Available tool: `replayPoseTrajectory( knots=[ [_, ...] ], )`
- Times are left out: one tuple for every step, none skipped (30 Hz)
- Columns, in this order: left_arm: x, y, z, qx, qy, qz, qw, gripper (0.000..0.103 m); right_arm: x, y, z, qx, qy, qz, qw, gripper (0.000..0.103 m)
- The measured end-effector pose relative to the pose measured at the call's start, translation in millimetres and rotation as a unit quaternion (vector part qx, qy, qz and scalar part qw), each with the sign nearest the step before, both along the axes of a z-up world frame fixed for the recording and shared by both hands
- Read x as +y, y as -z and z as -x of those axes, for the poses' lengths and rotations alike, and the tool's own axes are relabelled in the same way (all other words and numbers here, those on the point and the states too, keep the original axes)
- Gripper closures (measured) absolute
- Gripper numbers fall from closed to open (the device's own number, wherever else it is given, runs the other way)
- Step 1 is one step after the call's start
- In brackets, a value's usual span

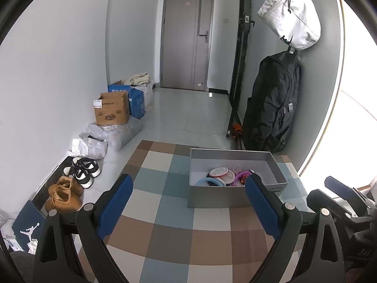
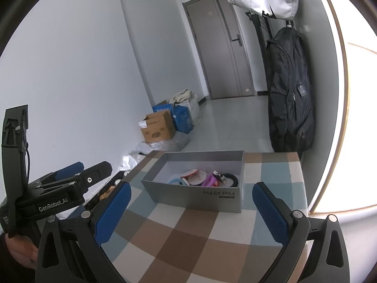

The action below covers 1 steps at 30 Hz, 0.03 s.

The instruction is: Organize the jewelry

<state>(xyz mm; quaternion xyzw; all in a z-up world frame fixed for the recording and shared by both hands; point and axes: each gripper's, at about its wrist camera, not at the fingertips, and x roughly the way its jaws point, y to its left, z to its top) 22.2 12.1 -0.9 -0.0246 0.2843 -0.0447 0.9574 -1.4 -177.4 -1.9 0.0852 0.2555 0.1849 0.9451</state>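
Observation:
A grey open box point(image 1: 233, 194) point(image 2: 195, 194) stands on the checked tablecloth point(image 1: 165, 212) point(image 2: 179, 233). Inside lie several bracelets and trinkets: a light-blue ring point(image 1: 211, 181) point(image 2: 175, 181), a pink-and-white round piece point(image 1: 220, 172) point(image 2: 195, 176), purple bands point(image 1: 241, 175) point(image 2: 209, 179) and a black beaded band point(image 2: 232, 178). My left gripper point(image 1: 189, 200) is open and empty, just before the box. My right gripper point(image 2: 192, 208) is open and empty, facing the box's front wall. The left gripper also shows at the left of the right wrist view point(image 2: 75, 176).
A black backpack point(image 1: 273, 103) point(image 2: 289, 89) and a white bag point(image 1: 292, 14) hang on the right wall. Cardboard boxes point(image 1: 113, 110) point(image 2: 157, 127), plastic bags point(image 1: 113, 134) and shoes point(image 1: 68, 191) line the floor on the left. A grey door point(image 1: 186, 37) is at the far end.

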Motion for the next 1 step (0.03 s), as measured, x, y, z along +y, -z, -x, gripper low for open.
replayPoseTrajectory(
  knots=[
    [-0.6, -1.3, 0.8, -0.003, 0.004, 0.002, 1.0, 0.01, 0.3, 0.6, -0.4, 0.001, 0.0, 0.0, 1.0, 0.0]
  ],
)
